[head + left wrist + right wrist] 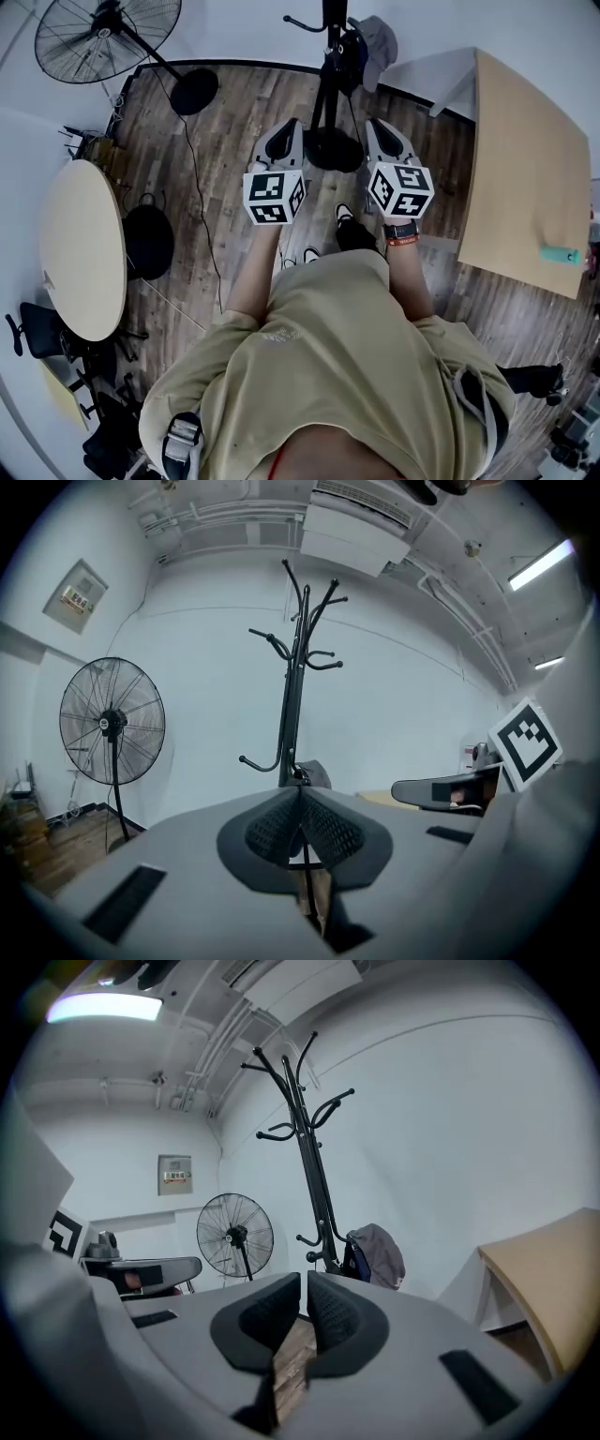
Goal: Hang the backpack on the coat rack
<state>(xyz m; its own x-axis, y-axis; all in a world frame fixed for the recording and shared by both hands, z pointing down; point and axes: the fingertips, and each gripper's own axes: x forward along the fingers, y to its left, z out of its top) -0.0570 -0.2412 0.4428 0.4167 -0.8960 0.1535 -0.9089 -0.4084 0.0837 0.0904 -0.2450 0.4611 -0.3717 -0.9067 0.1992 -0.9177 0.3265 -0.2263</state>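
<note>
The black coat rack (330, 56) stands straight ahead on a round base, its hooks spread at the top (292, 696) (314, 1176). A grey and blue backpack (361, 52) hangs from one of its low hooks (375, 1255); in the left gripper view only the backpack's top (316, 771) peeks over the jaws. My left gripper (291, 124) is held up level toward the rack, tips touching, nothing in it (300, 794). My right gripper (380, 124) is beside it, a narrow slit between its pads, empty (304, 1288). Both are short of the rack.
A standing fan (108, 37) is at the far left with its round base (194, 91) and a cable across the wooden floor. A round table (82, 248) is at the left, a rectangular table (525, 178) at the right. A black bag (148, 239) lies on the floor.
</note>
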